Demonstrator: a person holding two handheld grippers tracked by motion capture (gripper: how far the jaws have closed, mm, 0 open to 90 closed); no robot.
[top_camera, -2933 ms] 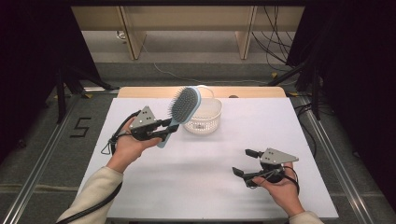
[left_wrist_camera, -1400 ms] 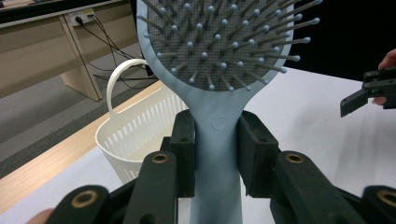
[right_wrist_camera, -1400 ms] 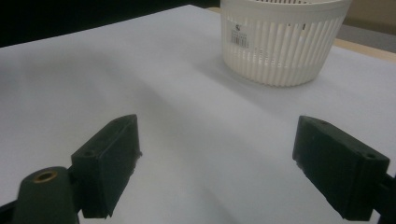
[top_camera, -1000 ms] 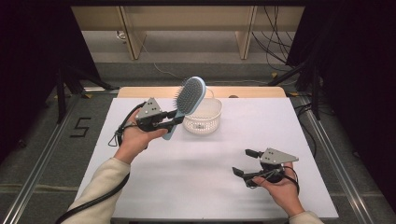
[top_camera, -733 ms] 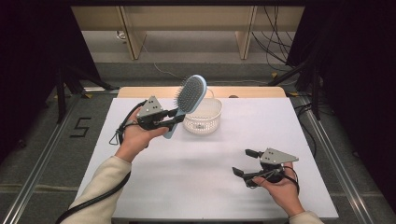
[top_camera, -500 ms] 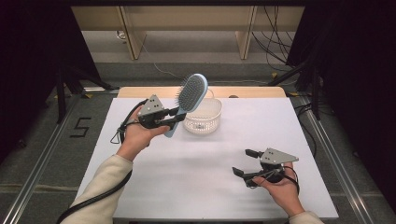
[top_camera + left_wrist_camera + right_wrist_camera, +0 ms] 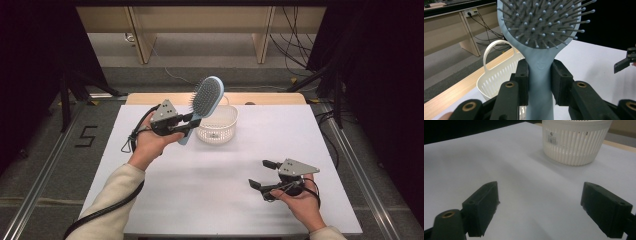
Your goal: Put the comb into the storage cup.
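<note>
One hairbrush, one basket

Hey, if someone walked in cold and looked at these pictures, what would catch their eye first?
Probably the light blue hairbrush, held up off the table by its handle in the left gripper, bristles facing the person. Just behind it a white slotted basket stands on the white table. The right gripper hovers near the table's front right, jaws wide apart.
</note>
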